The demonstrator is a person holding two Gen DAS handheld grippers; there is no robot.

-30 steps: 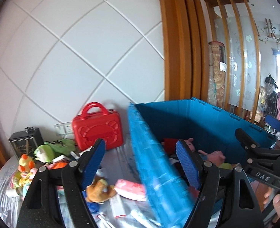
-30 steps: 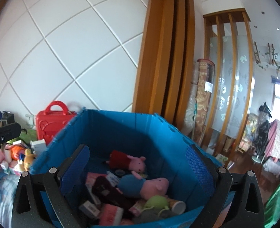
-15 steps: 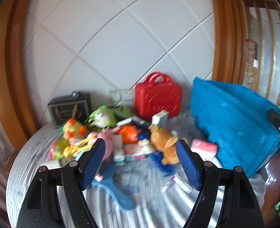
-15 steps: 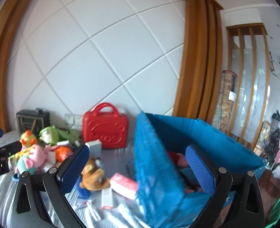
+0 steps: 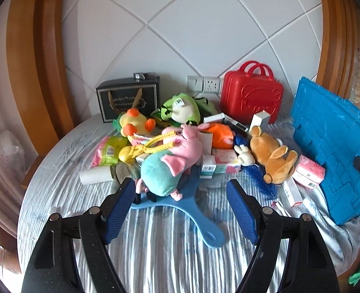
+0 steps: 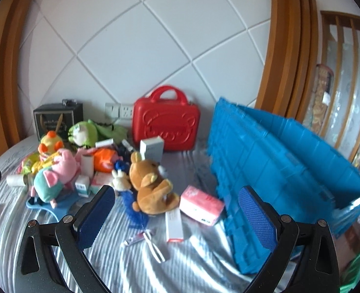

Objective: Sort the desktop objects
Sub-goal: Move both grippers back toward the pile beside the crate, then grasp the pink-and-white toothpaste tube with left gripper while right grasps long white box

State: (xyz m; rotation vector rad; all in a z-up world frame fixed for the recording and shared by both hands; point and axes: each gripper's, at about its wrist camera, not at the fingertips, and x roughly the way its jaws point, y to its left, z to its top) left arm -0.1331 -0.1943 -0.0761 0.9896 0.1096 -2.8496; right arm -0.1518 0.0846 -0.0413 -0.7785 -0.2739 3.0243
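Both claws gape with nothing between them: the left claw [image 5: 181, 200] above a heap of soft plush toys [image 5: 172, 161] on the wrinkled striped tabletop [image 5: 170, 249], the right claw [image 6: 177, 210] near a ribbed blue plastic crate [image 6: 277, 171]. A furry brown bear [image 6: 150, 185] lies on its side, head toward the wall, beside a pink tissue pack [image 6: 200, 205].

Left gripper [image 5: 180, 210]: matte black speckled arms, silver pivot screws, blue cross-hatched pads [image 5: 117, 206]. Right gripper [image 6: 177, 219]: same build, black arms, silver screws, blue textured pads [image 6: 256, 219]. Sliver of skin at 4 o'clock, left view.
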